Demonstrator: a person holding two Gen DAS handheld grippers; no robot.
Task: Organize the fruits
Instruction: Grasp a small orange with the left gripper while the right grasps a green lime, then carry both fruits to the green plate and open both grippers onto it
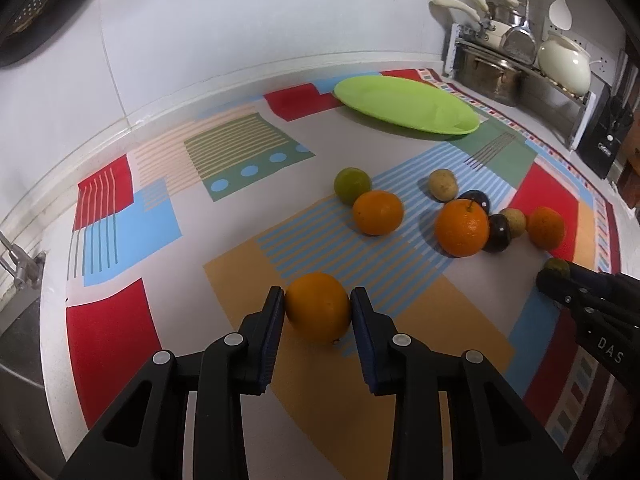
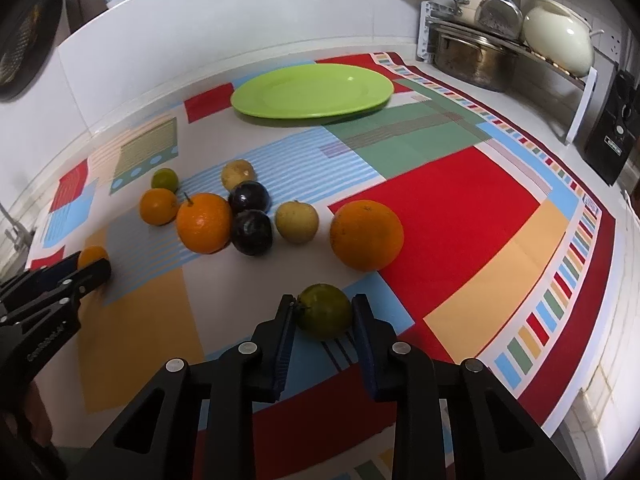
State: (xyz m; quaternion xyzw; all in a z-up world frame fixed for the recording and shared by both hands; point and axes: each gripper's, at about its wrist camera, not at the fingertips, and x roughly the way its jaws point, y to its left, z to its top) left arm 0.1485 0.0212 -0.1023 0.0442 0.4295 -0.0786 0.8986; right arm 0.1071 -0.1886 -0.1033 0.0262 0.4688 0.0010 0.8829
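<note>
My left gripper (image 1: 318, 304) is shut on an orange (image 1: 318, 308) resting on the patterned mat. My right gripper (image 2: 324, 310) is shut on a dark green lime (image 2: 325, 311), also low on the mat. A green plate (image 2: 312, 90) lies at the back of the mat, and it shows in the left wrist view (image 1: 406, 104) too. Between the grippers and the plate lie loose fruits: several oranges (image 2: 366, 235), two dark plums (image 2: 252, 232), two tan fruits (image 2: 297, 222) and a green lime (image 2: 165, 179).
A colourful mat (image 2: 460, 200) covers the white counter. A dish rack (image 2: 512, 52) with pots, ladles and a cream teapot stands at the back right. A black box (image 2: 612, 140) stands at the right. White wall tiles run behind. A sink edge (image 1: 20, 268) is at the left.
</note>
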